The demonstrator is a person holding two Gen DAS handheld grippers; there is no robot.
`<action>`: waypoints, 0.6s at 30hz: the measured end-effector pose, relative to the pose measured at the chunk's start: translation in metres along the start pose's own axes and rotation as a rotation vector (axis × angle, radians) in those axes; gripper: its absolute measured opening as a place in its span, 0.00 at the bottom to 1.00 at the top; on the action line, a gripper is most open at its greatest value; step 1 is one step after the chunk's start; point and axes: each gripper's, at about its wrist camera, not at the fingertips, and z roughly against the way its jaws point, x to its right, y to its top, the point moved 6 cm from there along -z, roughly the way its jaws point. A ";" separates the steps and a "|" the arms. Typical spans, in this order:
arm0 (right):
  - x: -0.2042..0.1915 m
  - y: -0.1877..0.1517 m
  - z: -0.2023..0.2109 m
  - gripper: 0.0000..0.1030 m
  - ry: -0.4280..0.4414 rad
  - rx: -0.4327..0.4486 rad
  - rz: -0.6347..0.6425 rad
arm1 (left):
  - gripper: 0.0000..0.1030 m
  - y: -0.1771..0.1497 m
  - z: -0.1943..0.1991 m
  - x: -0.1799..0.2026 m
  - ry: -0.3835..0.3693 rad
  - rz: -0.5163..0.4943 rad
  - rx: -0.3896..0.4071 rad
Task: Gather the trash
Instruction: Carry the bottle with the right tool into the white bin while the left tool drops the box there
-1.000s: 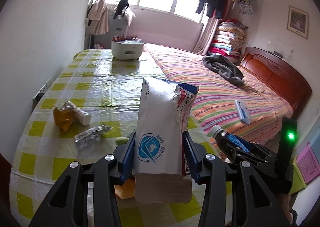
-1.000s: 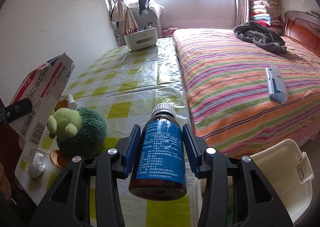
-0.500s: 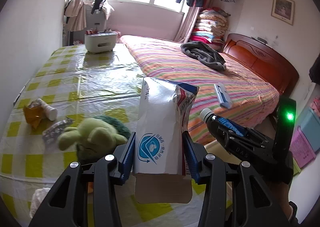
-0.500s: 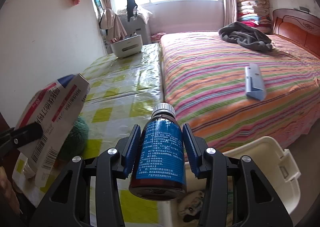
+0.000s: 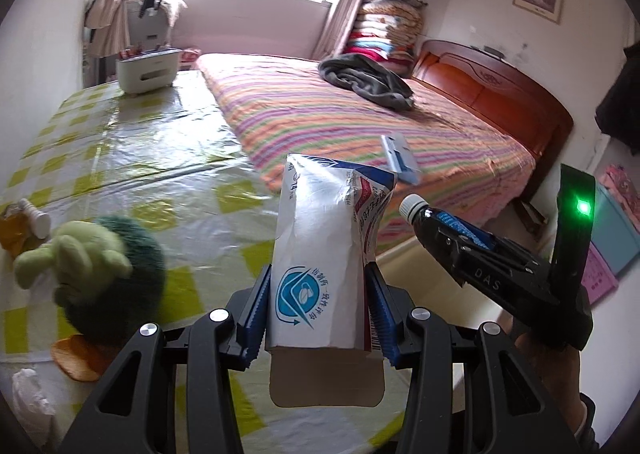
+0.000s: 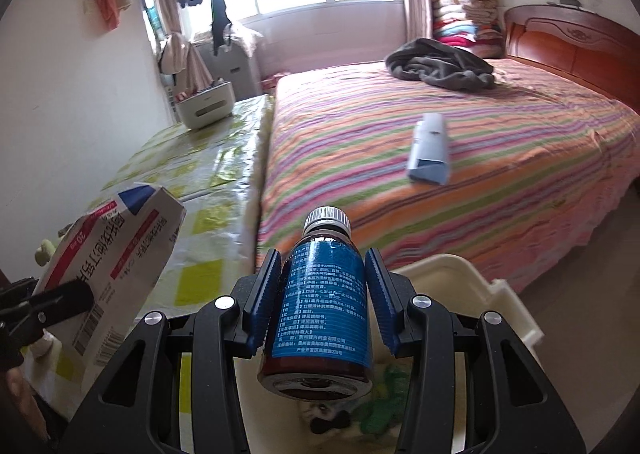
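Note:
My left gripper [image 5: 318,306] is shut on a crumpled white medicine box [image 5: 324,250] with a blue logo, held upright over the table's near edge. In the right wrist view the same box [image 6: 116,274] shows at the left. My right gripper [image 6: 325,302] is shut on a brown medicine bottle [image 6: 322,306] with a blue label and silver cap. It hangs above a cream plastic bin [image 6: 484,302] on the floor by the bed. The left wrist view shows the right gripper and bottle [image 5: 436,224] at the right.
A table with a yellow-checked cloth [image 5: 132,158] carries a green plush toy [image 5: 96,270], a small white bottle [image 5: 34,216], an orange wrapper, a crumpled tissue [image 5: 28,394] and a white box [image 5: 146,70]. The striped bed [image 6: 440,174] holds a blue object [image 6: 430,152] and grey clothing.
Both grippers have swung right, away from the table toward the bed side, keeping their loads. The bin has come under the right gripper, and the plush toy has slid left in the left wrist view.

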 end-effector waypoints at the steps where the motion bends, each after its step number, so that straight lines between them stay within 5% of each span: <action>1: 0.006 -0.001 0.002 0.41 -0.009 0.001 -0.008 | 0.43 -0.001 -0.002 0.004 -0.005 -0.005 -0.005; 18: 0.047 -0.005 0.011 0.40 -0.080 0.020 -0.080 | 0.51 -0.017 -0.032 0.078 -0.114 -0.115 -0.050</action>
